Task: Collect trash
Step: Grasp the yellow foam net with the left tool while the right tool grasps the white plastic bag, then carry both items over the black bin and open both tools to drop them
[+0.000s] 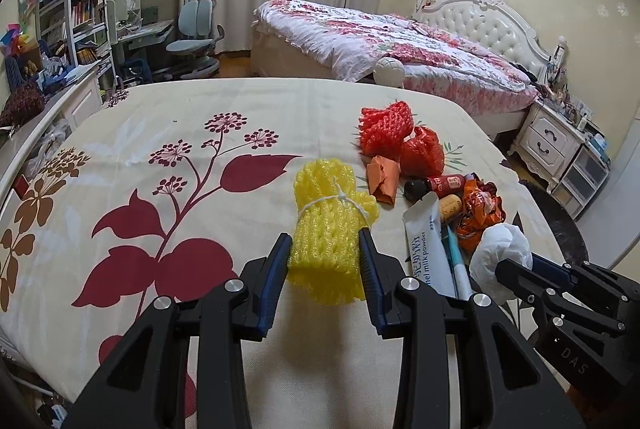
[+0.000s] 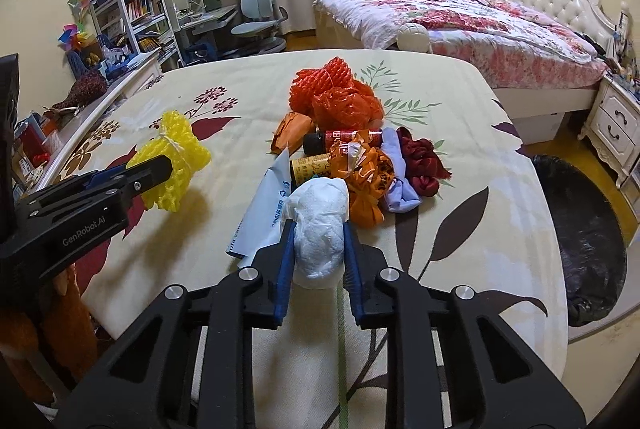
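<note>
While the left hand-held gripper is clamping the yellow foam net above the desk, the right hand-held gripper is pinching the white tissue wad at the near edge of the trash pile. Bare cloth is lying open leftward; a black bin bag is sitting beyond the right edge.

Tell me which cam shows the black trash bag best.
Right wrist view: the black trash bag lies on the floor beyond the table's right edge, its crinkled open mouth mostly visible. The left wrist view catches only a dark sliver past the table edge, above the right gripper.
</note>
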Demonstrator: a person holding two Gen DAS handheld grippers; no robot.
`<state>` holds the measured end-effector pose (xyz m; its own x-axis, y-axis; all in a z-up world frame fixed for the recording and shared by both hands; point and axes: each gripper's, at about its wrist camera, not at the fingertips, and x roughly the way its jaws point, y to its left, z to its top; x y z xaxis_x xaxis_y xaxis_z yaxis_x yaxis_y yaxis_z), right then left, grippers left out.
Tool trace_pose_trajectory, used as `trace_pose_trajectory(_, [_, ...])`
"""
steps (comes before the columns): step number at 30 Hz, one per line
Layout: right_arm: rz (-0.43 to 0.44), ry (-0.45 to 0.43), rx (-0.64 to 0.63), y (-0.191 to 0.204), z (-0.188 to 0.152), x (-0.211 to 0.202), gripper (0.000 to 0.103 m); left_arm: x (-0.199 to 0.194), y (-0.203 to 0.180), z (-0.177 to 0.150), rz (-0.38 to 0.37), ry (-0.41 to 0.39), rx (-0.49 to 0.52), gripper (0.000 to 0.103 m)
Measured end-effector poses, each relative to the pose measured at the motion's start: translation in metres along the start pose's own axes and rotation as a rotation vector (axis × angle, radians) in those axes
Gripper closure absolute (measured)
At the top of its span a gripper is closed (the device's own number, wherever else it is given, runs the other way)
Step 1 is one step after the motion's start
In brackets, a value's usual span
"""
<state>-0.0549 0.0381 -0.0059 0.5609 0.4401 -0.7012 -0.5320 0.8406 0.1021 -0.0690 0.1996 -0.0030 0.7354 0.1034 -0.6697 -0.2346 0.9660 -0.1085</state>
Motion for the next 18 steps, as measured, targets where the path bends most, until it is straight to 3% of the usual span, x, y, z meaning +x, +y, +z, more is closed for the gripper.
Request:
trace_pose_trajectory(9, [-0.087,-0.065,0.048,-0.037,0.001,-0.030,0.080,-0.014,-0.031,0.012,-0.051,-0.046,0.027,0.067])
trace_pose_trajectory(18, [-0.213,-0.123,0.148,-0.099,0.003,-0.052,0.080,-0.009,-0.091,0.022,-0.146,-0.073,0.105,0.067])
